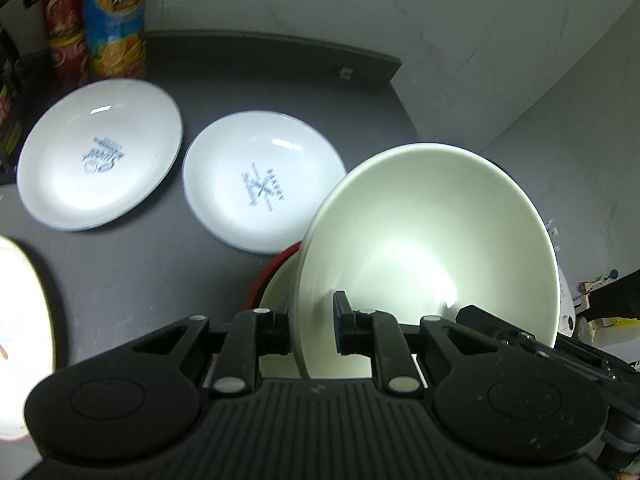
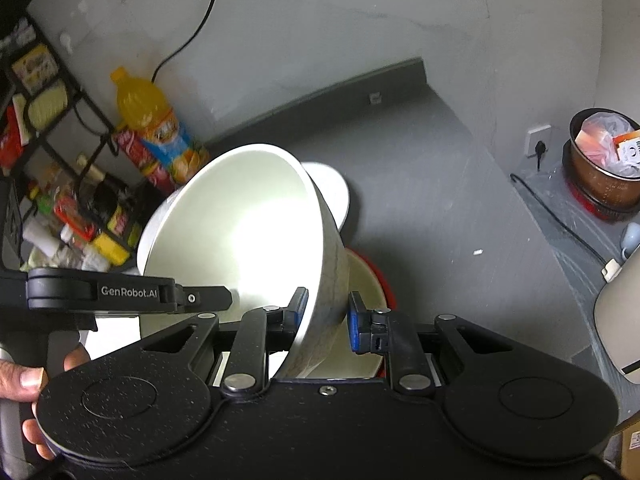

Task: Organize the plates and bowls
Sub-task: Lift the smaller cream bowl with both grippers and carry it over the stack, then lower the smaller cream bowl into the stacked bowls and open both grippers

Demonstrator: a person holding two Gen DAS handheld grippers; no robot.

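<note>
A dark grey countertop carries everything. Two white plates lie flat on it side by side — one with blue writing, one with a blue crossed mark (they almost touch). An orange juice bottle and a red cola bottle stand at the back corner. A red-rimmed bowl sits nearer — cream inside.

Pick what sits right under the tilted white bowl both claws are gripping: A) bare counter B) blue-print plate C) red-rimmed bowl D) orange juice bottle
C: below the white bowl, clamped by left claw and right claw, a cream bowl with red outside shows.
</note>
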